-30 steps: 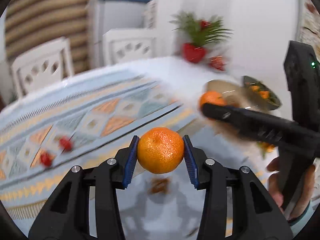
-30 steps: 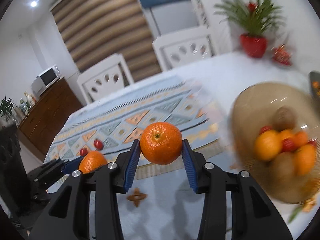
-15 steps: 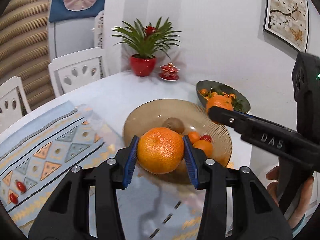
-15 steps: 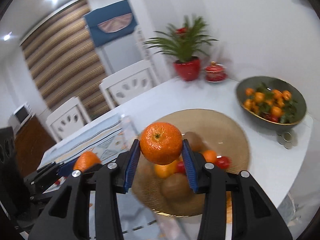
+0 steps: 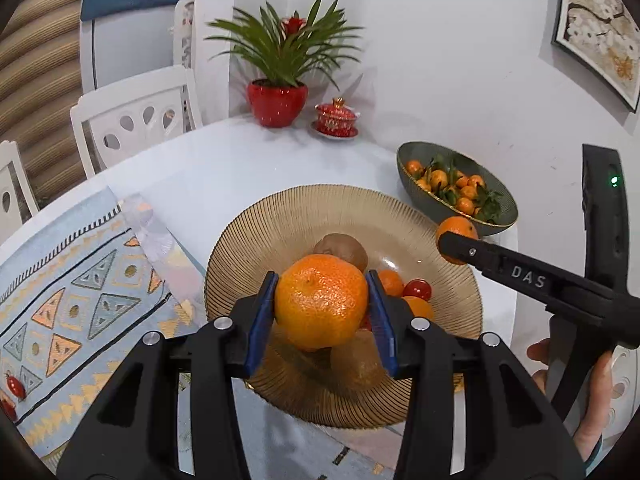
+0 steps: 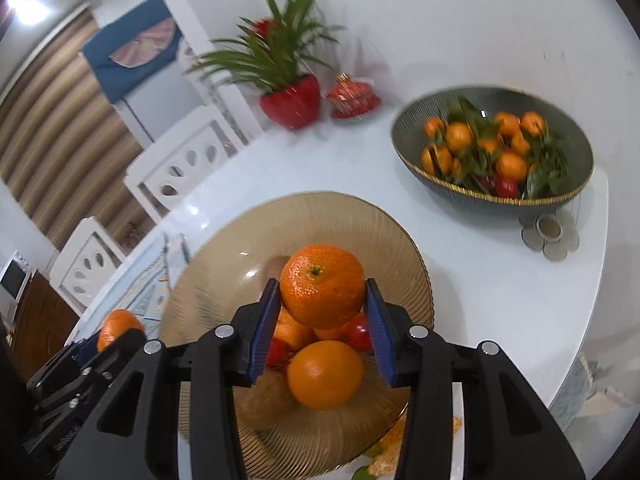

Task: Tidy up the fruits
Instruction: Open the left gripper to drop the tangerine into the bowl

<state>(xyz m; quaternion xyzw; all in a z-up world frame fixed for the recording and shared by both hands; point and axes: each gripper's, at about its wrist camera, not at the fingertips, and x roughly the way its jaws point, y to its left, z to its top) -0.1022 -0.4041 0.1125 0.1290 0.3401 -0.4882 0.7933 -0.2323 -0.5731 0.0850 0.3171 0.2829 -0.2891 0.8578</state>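
Observation:
My left gripper [image 5: 321, 305] is shut on an orange mandarin [image 5: 320, 300], held above the near side of the ribbed amber glass plate [image 5: 280, 216]. My right gripper [image 6: 322, 304] is shut on a second mandarin [image 6: 322, 285], over the same plate [image 6: 240, 240]. In the plate lie an orange [image 6: 325, 374], a kiwi [image 5: 340, 247], small oranges and cherry tomatoes [image 5: 417, 289]. In the left wrist view the right gripper [image 5: 456, 242] comes in from the right with its mandarin [image 5: 457, 227]. The left gripper and its mandarin [image 6: 116, 326] show at the lower left of the right wrist view.
A dark green bowl [image 5: 416, 188] of small leafy mandarins stands at the plate's far right. A potted plant in a red pot [image 5: 277, 101] and a red lidded cup [image 5: 335, 120] are at the back. A patterned runner [image 5: 68, 304] with two cherry tomatoes [image 5: 15, 386] lies left. White chairs [image 5: 132, 120] surround the table.
Both grippers have swung from over the patterned runner to the amber plate, each still holding its mandarin. The right gripper now hangs lower over the piled fruit.

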